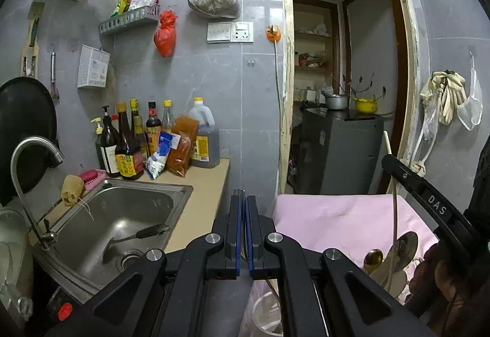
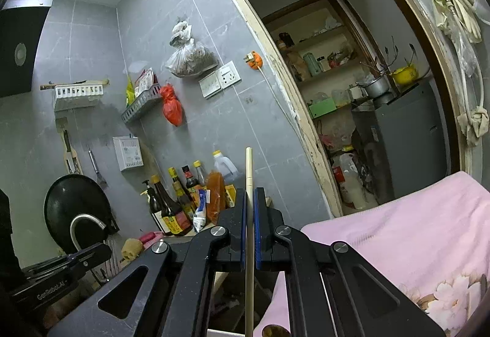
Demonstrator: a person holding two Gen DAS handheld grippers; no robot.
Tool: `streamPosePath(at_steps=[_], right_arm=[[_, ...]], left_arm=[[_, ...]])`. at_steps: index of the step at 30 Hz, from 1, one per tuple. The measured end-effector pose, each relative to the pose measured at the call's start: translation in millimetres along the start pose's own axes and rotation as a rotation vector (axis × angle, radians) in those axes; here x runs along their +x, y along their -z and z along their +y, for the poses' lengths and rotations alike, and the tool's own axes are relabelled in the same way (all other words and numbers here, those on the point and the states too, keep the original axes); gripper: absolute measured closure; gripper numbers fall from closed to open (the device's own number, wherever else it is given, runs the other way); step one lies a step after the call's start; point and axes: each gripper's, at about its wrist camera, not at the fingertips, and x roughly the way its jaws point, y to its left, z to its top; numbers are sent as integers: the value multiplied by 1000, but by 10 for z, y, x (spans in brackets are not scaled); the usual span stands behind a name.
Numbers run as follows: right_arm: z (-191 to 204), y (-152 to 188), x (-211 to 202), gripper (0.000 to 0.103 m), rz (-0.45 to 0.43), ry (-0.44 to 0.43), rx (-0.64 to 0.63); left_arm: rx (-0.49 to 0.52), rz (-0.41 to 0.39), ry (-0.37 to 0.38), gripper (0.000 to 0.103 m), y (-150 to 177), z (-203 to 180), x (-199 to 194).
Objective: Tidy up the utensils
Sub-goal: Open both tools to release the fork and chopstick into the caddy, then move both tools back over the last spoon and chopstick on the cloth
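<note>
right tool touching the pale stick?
Touching. Right wrist view: the right tool is shut on the pale stick, both blue pads flat against it.

Bottles (image 1: pixel 131 141) behind sink (image 1: pixel 128 214), left of doorway (image 1: pixel 343 76)

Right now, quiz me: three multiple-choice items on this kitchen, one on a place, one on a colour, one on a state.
1. Where does the dark-handled utensil lie?
A. in the sink
B. on the pink cloth
C. in the white basket

2. What colour is the bag hanging beside the grey wall shelf?
A. blue
B. red
C. green

3. How is the right hand-held gripper?
A. wide open, nothing in it
B. shut on nothing
C. shut on a pale stick

Key: 1 A, it rests in the steel sink basin near the drain. 2 B, it is bright red against the grey tiles. 3 C, the pale stick runs up between the closed blue pads.
</note>
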Motion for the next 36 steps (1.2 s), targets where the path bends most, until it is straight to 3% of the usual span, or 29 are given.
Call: streamPosePath(at_steps=[6, 9, 13, 16, 18, 24, 30, 36], right_arm=[[-61, 49, -6, 99, 42, 13, 4], [-88, 69, -26, 93, 64, 13, 3], [-135, 76, -79, 70, 96, 8, 9], [-142, 57, -147, 65, 111, 1, 0], [-148, 28, -194, 65, 125, 3, -13], [-234, -177, -421, 52, 123, 33, -44], [-388, -443, -742, 28, 107, 87, -107], [-633, -658, -1085, 7, 90, 168, -167]], left_arm=[[-18, 33, 19, 99, 27, 11, 24], [-51, 64, 44, 97, 43, 55, 44], [-90, 72, 74, 97, 55, 100, 35], [-107, 81, 102, 93, 40, 106, 25], [-115, 80, 116, 78, 38, 100, 7], [-179, 59, 156, 53, 11, 63, -71], [-193, 26, 175, 26, -23, -142, -126], [-168, -7, 182, 8, -25, -461, -172]])
